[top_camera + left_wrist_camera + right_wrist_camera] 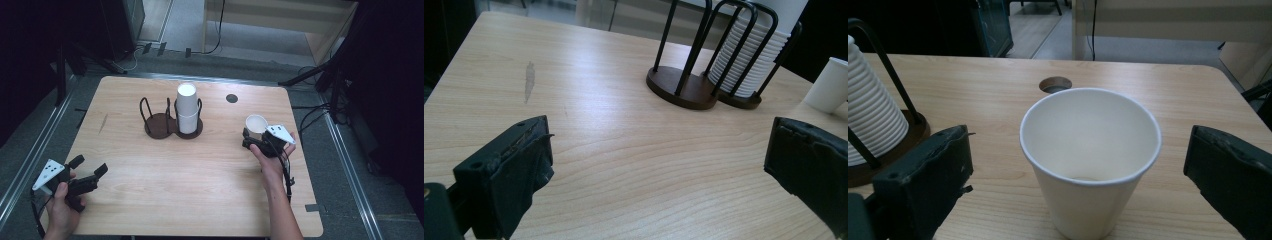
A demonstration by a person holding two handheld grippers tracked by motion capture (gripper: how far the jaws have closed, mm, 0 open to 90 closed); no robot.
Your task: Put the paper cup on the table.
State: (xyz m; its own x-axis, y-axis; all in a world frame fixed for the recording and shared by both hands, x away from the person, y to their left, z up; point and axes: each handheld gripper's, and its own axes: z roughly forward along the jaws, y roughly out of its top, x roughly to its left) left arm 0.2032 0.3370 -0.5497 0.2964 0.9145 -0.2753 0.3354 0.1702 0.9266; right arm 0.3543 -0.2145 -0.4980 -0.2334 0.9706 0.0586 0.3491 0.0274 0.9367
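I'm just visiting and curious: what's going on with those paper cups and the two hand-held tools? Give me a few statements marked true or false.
1. A single white paper cup stands upright on the light wooden table. True.
2. The right tool is squeezing that cup. False: its jaws stand open on either side, pads apart from the cup wall.
3. The stack of white paper cups sits in the dark wire holder. True.
4. Both bays of the holder are filled. False: the left bay is empty.
5. The left tool holds a cup. False: its jaws are open, nothing between them.
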